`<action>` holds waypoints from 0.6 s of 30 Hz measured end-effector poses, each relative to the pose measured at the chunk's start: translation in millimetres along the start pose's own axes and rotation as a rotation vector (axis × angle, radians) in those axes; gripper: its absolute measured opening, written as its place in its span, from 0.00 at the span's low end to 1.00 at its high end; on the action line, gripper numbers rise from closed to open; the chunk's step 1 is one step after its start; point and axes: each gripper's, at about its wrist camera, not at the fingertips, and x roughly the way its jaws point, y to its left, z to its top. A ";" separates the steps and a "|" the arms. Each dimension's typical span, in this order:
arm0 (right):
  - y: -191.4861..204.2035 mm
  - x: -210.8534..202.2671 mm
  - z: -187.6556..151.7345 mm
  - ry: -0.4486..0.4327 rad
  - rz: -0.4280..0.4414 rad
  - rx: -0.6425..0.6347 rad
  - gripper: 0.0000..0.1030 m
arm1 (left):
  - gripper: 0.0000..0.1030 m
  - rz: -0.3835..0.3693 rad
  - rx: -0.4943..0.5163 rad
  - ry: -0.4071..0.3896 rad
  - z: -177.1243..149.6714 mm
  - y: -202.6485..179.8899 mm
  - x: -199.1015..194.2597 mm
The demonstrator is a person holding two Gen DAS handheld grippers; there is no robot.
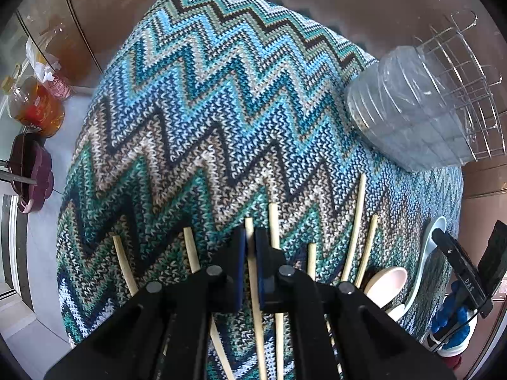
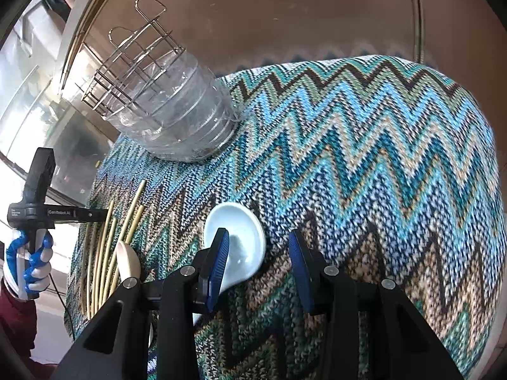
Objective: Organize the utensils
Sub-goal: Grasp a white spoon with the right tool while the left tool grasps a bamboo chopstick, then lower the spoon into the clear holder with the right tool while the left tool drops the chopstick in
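Note:
Several bamboo chopsticks [image 1: 355,221] lie on the zigzag knit cloth [image 1: 221,110]. My left gripper [image 1: 250,237] is shut on one chopstick [image 1: 250,253] that runs between its blue pads. A pale pink spoon [image 1: 385,285] and a white ceramic spoon [image 1: 426,253] lie to its right. In the right wrist view my right gripper [image 2: 258,237] is open low over the white spoon [image 2: 240,240]; its left pad overlaps the bowl. The chopsticks [image 2: 104,253] and the pink spoon [image 2: 126,262] lie to the left. A clear plastic container [image 2: 177,114] holds a wire rack [image 2: 133,72].
The container [image 1: 408,110] and rack [image 1: 469,95] stand at the cloth's far right. A bottle of amber liquid [image 1: 35,107] and a dark purple object [image 1: 28,174] sit off the table on the left. A brown wall lies behind.

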 end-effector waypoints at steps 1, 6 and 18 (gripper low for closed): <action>0.4 0.6 1.6 0.003 0.014 -0.010 0.27 | 0.05 -0.002 -0.004 -0.003 -5.4 0.5 -2.8; 7.3 -4.3 0.2 -0.003 -0.003 -0.075 0.08 | 0.04 -0.033 -0.035 -0.032 -13.0 4.4 -8.0; 67.0 -116.7 -29.6 -0.293 -0.169 -0.220 0.06 | 0.04 -0.134 0.050 -0.379 -60.7 -6.1 -130.5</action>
